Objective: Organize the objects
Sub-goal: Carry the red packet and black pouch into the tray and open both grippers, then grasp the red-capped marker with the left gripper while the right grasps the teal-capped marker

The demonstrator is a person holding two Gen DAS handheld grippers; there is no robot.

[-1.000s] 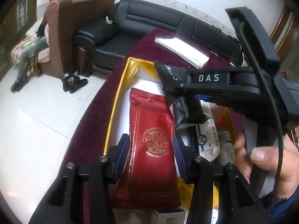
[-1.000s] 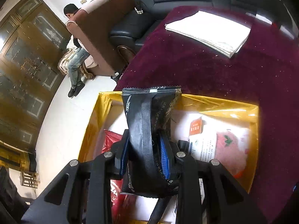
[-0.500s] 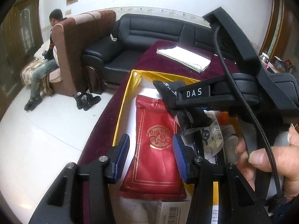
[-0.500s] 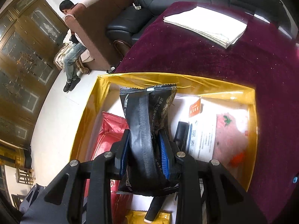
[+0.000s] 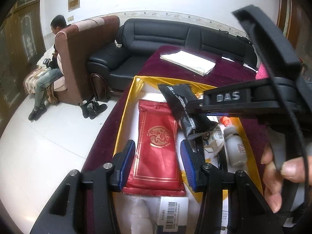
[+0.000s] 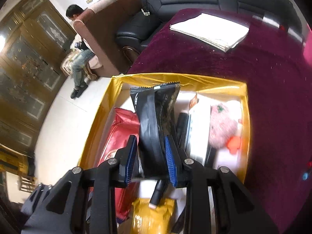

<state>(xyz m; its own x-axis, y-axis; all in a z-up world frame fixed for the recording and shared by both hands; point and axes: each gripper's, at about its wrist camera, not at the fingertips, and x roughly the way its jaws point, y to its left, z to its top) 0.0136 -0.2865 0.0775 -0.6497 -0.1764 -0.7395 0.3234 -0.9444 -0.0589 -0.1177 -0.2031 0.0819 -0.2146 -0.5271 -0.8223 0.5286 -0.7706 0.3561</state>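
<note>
A gold-rimmed box [image 5: 126, 105] stands on the maroon cloth with several packets in it. A red packet [image 5: 158, 144] with a gold emblem lies flat along the box's left side. My left gripper [image 5: 158, 161] hovers above it, open, blue pads [image 5: 128, 159] clear of the packet. My right gripper [image 6: 150, 158] is shut on a black packet [image 6: 154, 120] and holds it upright over the box [image 6: 101, 113]. In the left wrist view, the right gripper [image 5: 195, 105] reaches in from the right with the black packet [image 5: 185, 109] hanging over the red one.
The box also holds a white bottle [image 5: 236, 148], a barcoded white carton [image 5: 171, 214], a pink fluffy item [image 6: 222, 124] and a yellow packet [image 6: 152, 214]. White papers [image 6: 210, 29] lie on the cloth beyond. A black sofa [image 5: 165, 39], an armchair and a seated person [image 5: 46, 74] lie past the table's edge.
Both grippers have drawn up and back from the box, which now looks smaller. The black packet has come along in the right gripper. The red packet has stayed flat in the box.
</note>
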